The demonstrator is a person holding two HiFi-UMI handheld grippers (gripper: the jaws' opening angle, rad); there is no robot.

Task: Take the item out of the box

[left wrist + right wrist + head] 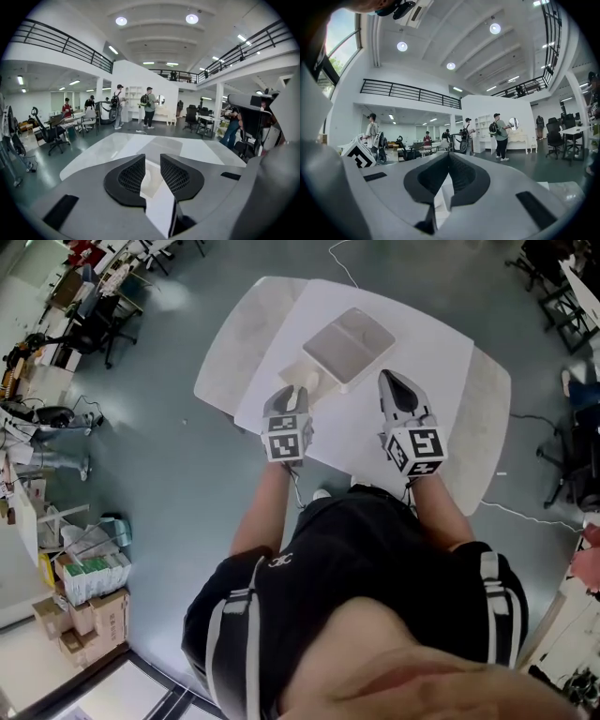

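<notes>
On white table [441, 362]: pale box [349, 343]; grey floor [187, 456], office chairs [94, 320] beyond.

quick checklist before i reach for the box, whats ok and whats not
1. Box on the table, ahead of both grippers: ok.
2. Box open on top: ok, it looks open in the head view.
3. Item visible inside the box: cannot tell, the inside shows only pale surfaces.
4. Left gripper ready to take something: ok, its jaws stand apart with nothing between them.
5. Right gripper ready to take something: not ok, its jaws are together and empty.
6. Either gripper touching the box: cannot tell. The left one is at its near corner, and the right one is beside it.
</notes>
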